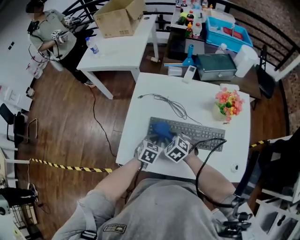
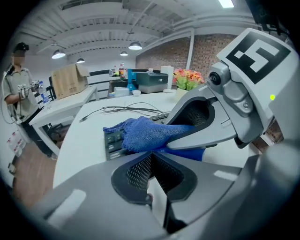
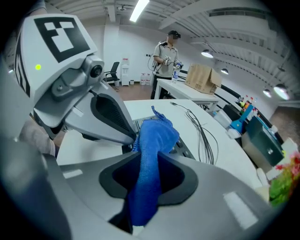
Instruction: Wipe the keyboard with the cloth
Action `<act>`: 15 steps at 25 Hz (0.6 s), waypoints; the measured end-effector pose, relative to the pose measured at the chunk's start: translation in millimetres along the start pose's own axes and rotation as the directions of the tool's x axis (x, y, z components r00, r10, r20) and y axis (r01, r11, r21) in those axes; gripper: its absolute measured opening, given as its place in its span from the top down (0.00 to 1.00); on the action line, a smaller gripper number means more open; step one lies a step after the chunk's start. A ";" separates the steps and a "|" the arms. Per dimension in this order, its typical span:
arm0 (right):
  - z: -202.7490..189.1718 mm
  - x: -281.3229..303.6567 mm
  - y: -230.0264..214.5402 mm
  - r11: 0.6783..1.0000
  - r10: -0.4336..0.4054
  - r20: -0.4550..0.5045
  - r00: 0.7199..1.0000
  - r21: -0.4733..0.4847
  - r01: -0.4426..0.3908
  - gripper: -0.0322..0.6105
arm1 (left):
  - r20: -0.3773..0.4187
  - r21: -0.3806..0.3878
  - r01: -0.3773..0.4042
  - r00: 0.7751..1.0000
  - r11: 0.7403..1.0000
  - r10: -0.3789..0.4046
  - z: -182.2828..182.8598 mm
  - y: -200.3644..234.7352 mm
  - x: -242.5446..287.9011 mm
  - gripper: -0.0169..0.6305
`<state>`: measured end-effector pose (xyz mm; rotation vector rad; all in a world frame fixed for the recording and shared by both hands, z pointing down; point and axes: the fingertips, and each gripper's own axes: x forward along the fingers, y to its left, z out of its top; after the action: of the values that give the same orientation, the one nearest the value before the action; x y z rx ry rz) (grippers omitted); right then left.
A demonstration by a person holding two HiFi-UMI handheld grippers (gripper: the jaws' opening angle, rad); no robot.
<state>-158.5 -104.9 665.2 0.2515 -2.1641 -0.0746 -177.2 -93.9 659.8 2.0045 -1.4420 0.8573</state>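
Blue cloth point(image 3: 157, 133) sits on the left end of the keyboard point(image 1: 201, 132), pinched in the jaws of the right gripper point(image 3: 149, 164). The left gripper point(image 2: 151, 157) beside it is closed tight, holding nothing.

Dark wood floor point(image 1: 61, 122) ran round the white table point(image 1: 206, 103). Off its far-left corner stood a 2nd white table point(image 1: 126, 58) w/ a cardboard box point(image 1: 119, 18) on top. Yellow-black tape point(image 1: 70, 167) crossed the floor off the near-left corner. Black railing point(image 1: 255, 18) curved past the far edge. Brick wall point(image 2: 206, 51) at the back; white beamed ceiling point(image 2: 103, 23) w/ round lamps point(image 2: 135, 46) & a strip light point(image 3: 139, 10). Black office chair point(image 3: 112, 72) by the far wall.
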 end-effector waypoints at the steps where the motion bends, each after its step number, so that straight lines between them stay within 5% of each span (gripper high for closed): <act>1: -11.3 -6.6 -6.1 1.000 -0.015 -0.006 1.000 0.018 0.015 0.78 | -0.001 0.022 0.021 1.000 1.000 -0.021 6.4 -12.1 6.9 0.98; 9: -105.5 -65.3 -52.2 0.977 -0.130 -0.064 0.989 0.164 0.139 0.78 | -0.002 0.183 0.175 0.984 0.967 -0.178 62.1 -117.4 52.9 0.98; 15: -182.6 -115.0 -84.5 0.929 -0.214 -0.124 0.969 0.280 0.241 0.78 | -0.020 0.290 0.272 0.960 0.917 -0.278 94.2 -196.2 76.6 0.98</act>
<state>67.6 -156.0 663.9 0.6655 -2.0414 0.1263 45.7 -151.6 644.9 2.3704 -1.0531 0.9677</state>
